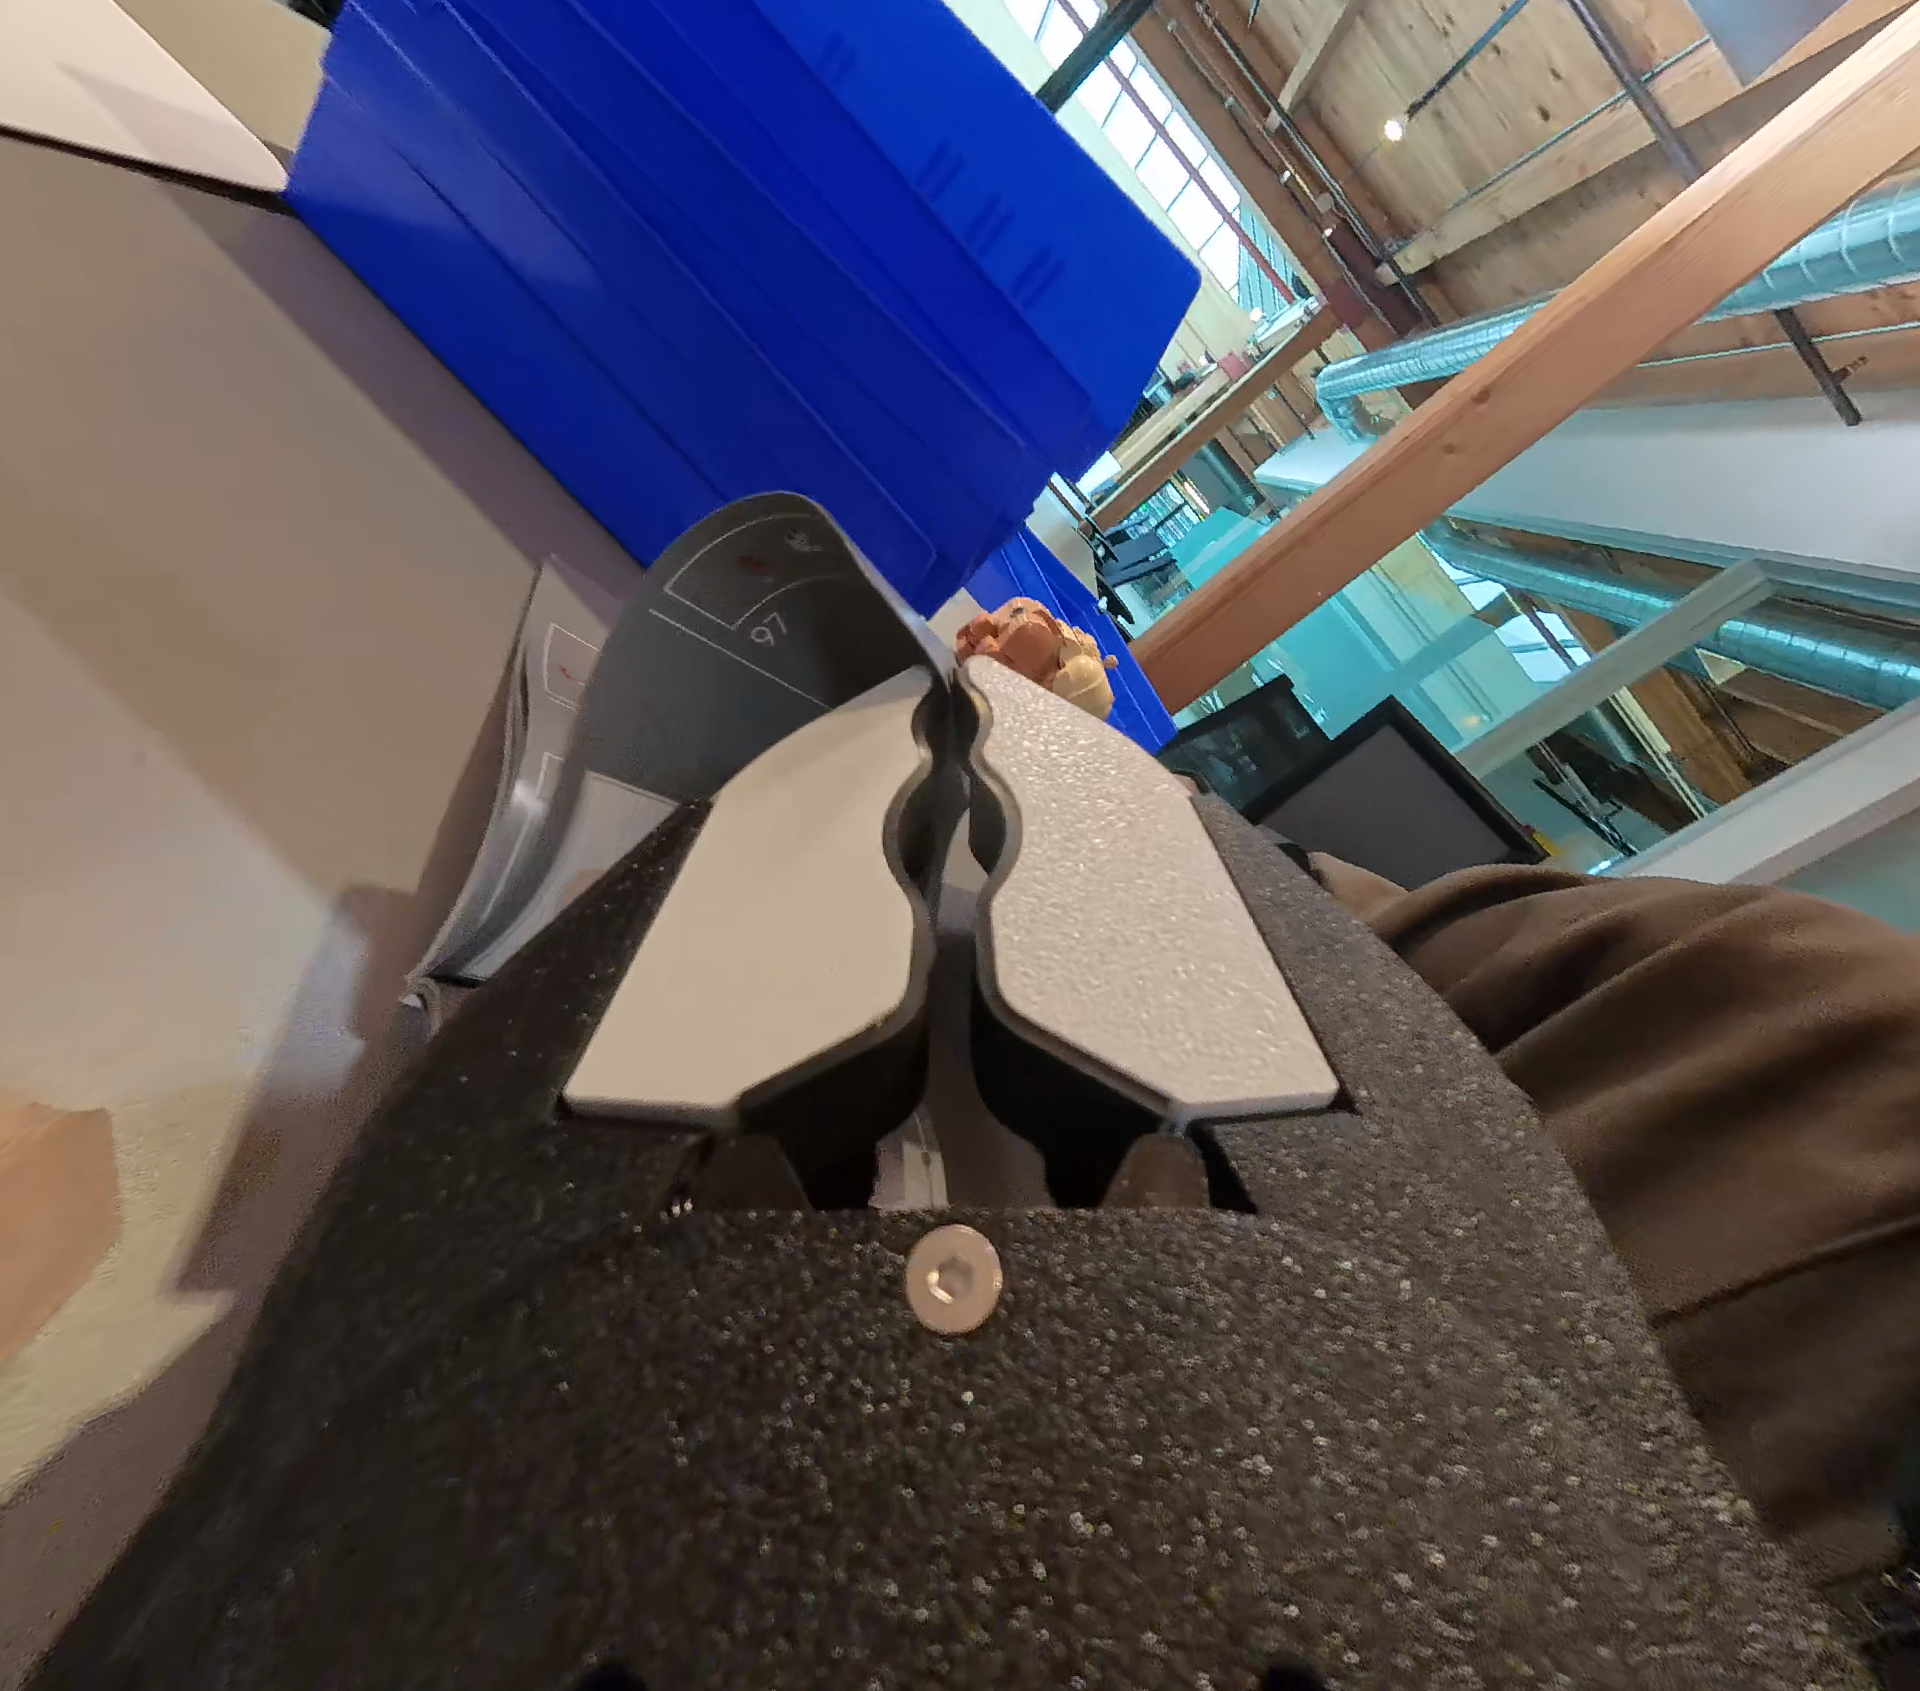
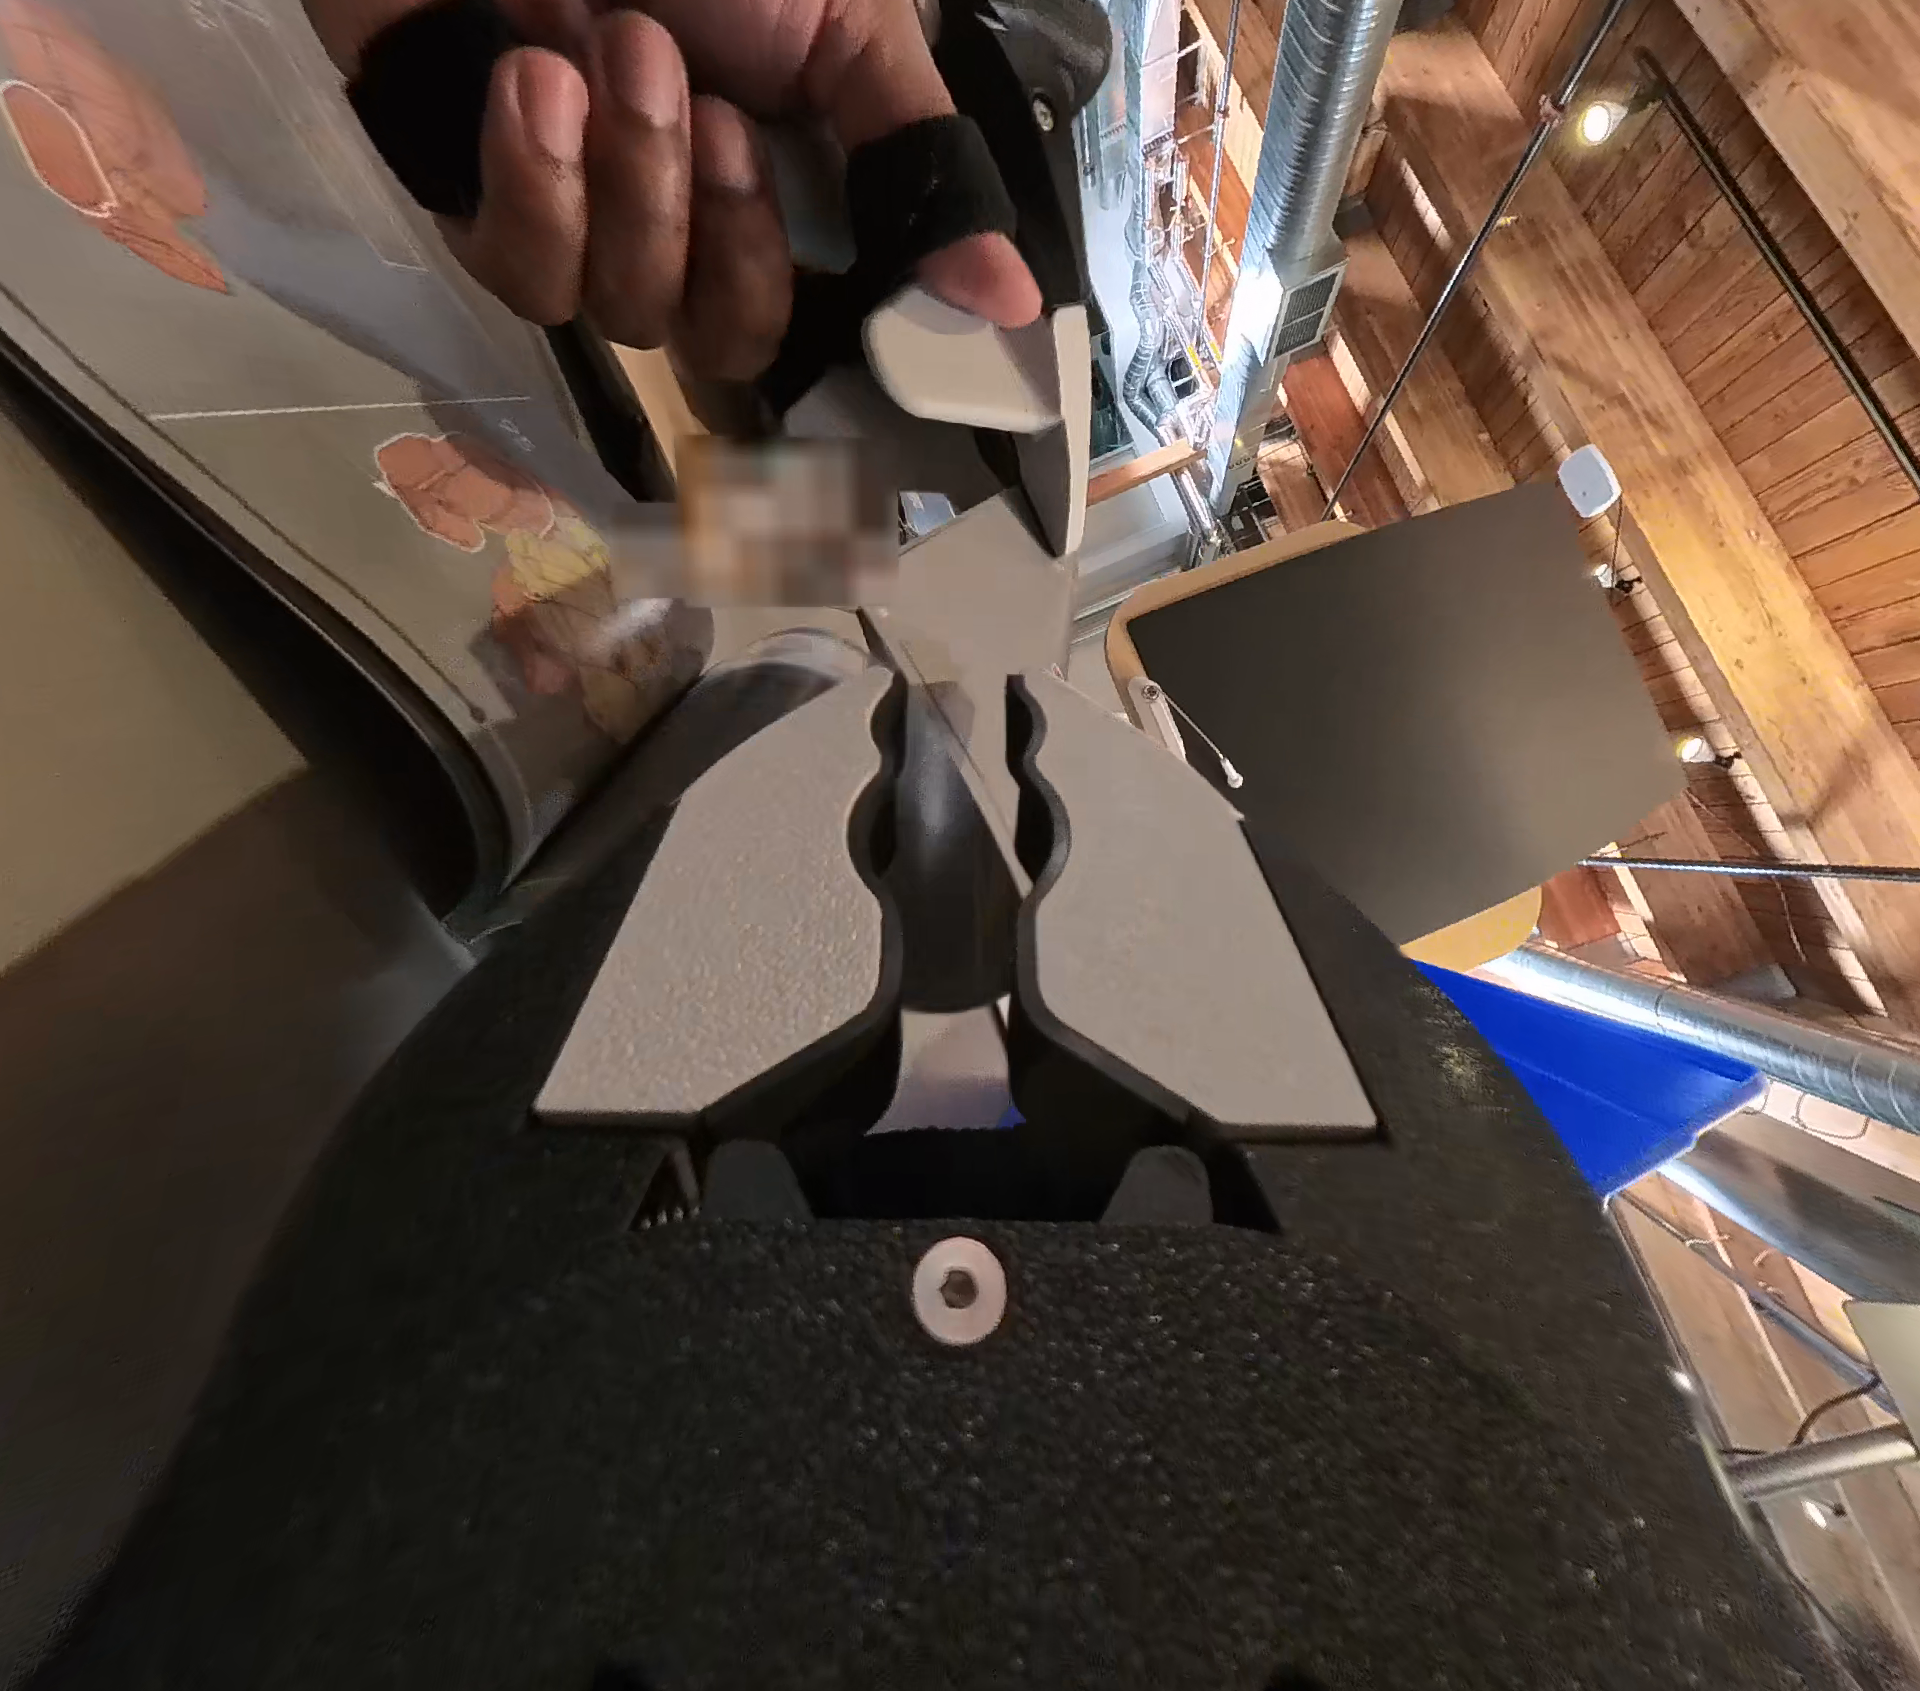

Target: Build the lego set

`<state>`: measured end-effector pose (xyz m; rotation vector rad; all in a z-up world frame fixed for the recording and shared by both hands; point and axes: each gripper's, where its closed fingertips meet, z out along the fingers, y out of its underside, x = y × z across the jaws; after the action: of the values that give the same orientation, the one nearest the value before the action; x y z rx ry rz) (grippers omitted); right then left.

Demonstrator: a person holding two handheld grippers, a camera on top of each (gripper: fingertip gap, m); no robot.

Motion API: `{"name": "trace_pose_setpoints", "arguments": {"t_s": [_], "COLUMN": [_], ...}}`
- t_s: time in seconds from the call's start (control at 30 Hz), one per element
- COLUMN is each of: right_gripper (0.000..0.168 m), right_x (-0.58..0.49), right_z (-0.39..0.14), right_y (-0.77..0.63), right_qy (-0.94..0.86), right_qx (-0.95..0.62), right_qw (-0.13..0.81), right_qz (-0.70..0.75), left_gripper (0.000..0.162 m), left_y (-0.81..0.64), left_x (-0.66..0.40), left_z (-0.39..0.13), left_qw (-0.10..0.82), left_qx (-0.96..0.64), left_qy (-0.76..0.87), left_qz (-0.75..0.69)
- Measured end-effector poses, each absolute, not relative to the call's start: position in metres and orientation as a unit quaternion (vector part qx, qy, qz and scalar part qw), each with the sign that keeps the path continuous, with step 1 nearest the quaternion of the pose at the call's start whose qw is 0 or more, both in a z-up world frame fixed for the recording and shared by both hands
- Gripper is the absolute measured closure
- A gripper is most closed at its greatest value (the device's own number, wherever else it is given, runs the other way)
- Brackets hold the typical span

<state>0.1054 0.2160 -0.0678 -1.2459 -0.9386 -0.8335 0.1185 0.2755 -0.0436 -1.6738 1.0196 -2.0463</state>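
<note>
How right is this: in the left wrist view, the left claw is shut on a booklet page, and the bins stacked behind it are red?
One thing is wrong: the bins are blue, not red, as the left wrist view shows. The rest stands: the left claw is shut on a booklet page, and the bins are stacked behind it.

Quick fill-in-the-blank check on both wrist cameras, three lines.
1. The bins stacked behind the booklet are ____.
2. The left gripper pinches a ____ of the booklet.
3. The fingers of the right gripper are ____, not shut.
Missing words: blue; page; open.
</note>
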Motion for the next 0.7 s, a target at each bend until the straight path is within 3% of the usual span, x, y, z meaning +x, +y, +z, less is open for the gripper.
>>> {"name": "trace_pose_setpoints", "arguments": {"t_s": [0.2,0.7], "right_gripper": [0.143,0.15], "right_x": [0.107,0.088], "right_z": [-0.061,-0.05], "right_y": [0.22,0.228], "right_qy": [-0.419,-0.422], "right_qx": [-0.521,-0.46], "right_qw": [0.629,0.675], "right_qz": [-0.397,-0.394], "left_gripper": [0.161,0.158], "left_y": [0.28,0.301], "left_x": [0.117,0.113], "left_z": [-0.044,-0.04], "left_qw": [0.148,0.195], "left_qx": [-0.583,-0.59], "left_qy": [0.343,0.327], "left_qz": [-0.721,-0.712]}}
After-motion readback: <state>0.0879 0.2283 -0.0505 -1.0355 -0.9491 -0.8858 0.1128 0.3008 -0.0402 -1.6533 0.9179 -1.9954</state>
